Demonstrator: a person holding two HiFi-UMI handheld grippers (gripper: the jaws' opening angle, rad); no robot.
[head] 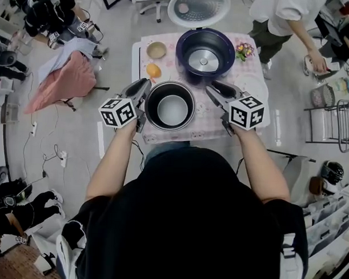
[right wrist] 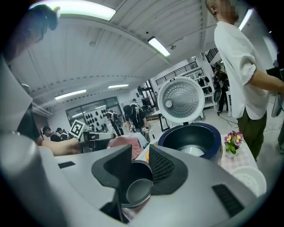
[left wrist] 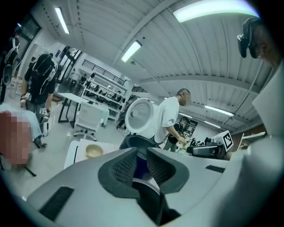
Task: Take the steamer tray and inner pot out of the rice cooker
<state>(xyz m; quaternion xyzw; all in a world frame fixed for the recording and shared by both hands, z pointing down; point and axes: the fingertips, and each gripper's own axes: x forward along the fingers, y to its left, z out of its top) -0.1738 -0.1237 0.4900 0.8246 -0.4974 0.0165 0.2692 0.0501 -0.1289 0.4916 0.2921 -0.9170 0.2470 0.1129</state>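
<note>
Between your two hands, the inner pot (head: 171,110) is held upright, mouth up, over the near edge of the table (head: 206,130). Your left gripper (head: 144,88) pinches its left rim, jaws nearly together. Your right gripper (head: 213,89) clamps the opposite rim, jaws a little wider. The two grips sit straight across the pot, neither hand nearer. Just past the pot's far rim stands the rice cooker (head: 186,46), empty, lid up. Setting down looks to call for the cloth on your side, both hands sinking level, clear of the cooker's wall.
</note>
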